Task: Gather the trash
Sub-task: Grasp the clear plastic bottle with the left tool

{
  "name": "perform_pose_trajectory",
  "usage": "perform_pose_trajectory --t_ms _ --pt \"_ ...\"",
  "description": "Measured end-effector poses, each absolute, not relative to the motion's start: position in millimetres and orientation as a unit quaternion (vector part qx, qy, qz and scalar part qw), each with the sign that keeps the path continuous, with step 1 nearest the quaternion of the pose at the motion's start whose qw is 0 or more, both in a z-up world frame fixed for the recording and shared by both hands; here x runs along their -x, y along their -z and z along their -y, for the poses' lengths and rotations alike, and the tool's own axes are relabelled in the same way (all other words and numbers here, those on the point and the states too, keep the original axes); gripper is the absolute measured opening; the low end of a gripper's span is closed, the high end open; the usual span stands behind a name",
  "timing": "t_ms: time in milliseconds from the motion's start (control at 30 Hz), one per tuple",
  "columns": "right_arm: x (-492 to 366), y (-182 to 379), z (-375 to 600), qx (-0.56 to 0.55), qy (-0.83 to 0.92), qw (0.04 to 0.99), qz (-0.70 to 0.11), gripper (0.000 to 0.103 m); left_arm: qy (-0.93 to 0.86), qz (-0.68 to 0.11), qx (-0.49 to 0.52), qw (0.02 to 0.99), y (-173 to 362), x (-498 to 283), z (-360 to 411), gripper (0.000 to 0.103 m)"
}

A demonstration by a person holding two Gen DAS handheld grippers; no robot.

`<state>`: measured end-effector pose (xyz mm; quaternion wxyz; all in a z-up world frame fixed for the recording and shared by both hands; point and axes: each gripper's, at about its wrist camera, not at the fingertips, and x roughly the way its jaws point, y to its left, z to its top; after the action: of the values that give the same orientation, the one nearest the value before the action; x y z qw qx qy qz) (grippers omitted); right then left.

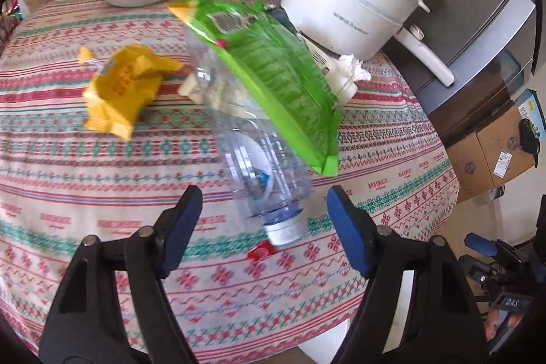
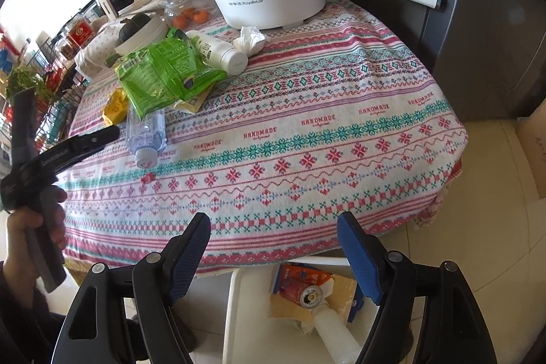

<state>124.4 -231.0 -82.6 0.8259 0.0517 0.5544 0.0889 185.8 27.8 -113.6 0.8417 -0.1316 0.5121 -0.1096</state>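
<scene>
Left wrist camera looks steeply down, close over the clear bottle (image 1: 259, 173); right views it from the table edge (image 2: 307, 248).

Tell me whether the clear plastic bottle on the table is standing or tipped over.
Tipped over. The clear bottle lies on its side on the tablecloth, white cap toward the camera, with the green bag across its far end.

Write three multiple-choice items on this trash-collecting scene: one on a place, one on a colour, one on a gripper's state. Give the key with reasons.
1. Where does the green bag lie?
A. on the clear bottle
B. in the white pot
C. on the floor

2. What colour is the crumpled wrapper left of the bottle?
A. blue
B. yellow
C. black

3. How is the left gripper?
A. shut on the bottle
B. shut on the bag
C. open

Key:
1 A, the bag drapes across the bottle's body.
2 B, it is plainly yellow.
3 C, its fingers stand either side of the bottle's cap end without touching.
</scene>
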Motion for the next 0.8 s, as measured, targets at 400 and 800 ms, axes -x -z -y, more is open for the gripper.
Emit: perform_pose_trajectory --t_ms 400,800 --pt "-133.0 87.2 239.3 -0.067 -0.076 0.824 -0.558 0.078 0.107 -0.54 0.065 0.832 122.7 -182.4 -13.4 0.064" --pt "-133.7 88.8 229.4 -0.058 -0.083 0.822 -0.561 0.078 0.111 -0.64 0.047 0.759 128.8 -143.9 -63.3 0.065"
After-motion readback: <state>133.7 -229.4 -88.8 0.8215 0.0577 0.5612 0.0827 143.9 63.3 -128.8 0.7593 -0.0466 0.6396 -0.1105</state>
